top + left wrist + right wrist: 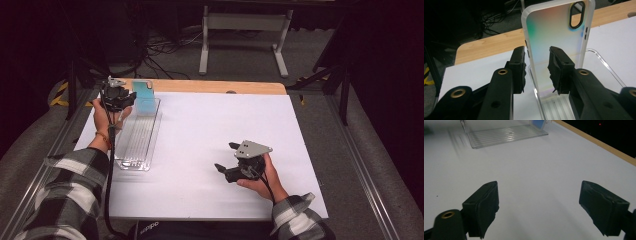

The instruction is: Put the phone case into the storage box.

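A translucent iridescent phone case with a white rim stands upright at the far end of a clear ribbed tray. In the high view the case looks blue-green, at the far left of the white sheet. My left gripper straddles the case's left edge; a gap shows on each side, and the pads do not press on it. In the high view my left gripper sits just left of the case. My right gripper rests open near the front middle, jaws wide over bare sheet.
The tray runs lengthwise along the sheet's left side, and its near end lies ahead of the right gripper. A wooden table edge borders the far side. Metal rails flank the table. A white stand and cables sit on the floor beyond.
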The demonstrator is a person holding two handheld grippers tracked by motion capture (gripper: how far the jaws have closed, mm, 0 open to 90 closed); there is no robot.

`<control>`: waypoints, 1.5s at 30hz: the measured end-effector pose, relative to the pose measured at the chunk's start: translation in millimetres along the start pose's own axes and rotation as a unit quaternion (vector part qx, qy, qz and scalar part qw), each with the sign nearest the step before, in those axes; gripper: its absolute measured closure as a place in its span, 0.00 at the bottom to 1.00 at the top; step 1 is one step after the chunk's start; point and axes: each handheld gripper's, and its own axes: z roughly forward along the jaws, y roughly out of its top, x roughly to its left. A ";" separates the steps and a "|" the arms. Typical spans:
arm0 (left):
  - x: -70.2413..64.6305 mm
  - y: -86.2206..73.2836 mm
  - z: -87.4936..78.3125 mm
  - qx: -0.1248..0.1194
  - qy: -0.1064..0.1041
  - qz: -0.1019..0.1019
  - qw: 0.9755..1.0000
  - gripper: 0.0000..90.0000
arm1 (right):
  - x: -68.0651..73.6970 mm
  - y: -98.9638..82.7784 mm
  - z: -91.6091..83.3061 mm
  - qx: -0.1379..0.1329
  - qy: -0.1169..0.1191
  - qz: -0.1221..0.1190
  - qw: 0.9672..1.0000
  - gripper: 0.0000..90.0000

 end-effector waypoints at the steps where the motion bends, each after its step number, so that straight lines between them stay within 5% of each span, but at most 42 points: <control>1: 0.2 -0.3 -0.9 -0.003 0.002 -0.001 1.000 0.73 | 0.6 0.0 0.1 0.001 -0.001 -0.002 1.000 0.18; 8: -0.8 0.4 -6.5 -0.010 -0.004 0.008 1.000 0.72 | 1.0 1.4 -1.8 0.001 -0.011 -0.007 1.000 0.18; 22: -5.5 2.3 -32.9 -0.067 -0.023 0.031 0.997 0.64 | -0.7 2.6 -7.5 -0.014 -0.029 -0.004 0.999 0.18; 45: -21.1 -16.9 -73.1 -0.130 -0.063 0.095 0.985 0.57 | 4.4 4.0 -15.9 -0.026 -0.046 -0.010 0.999 0.18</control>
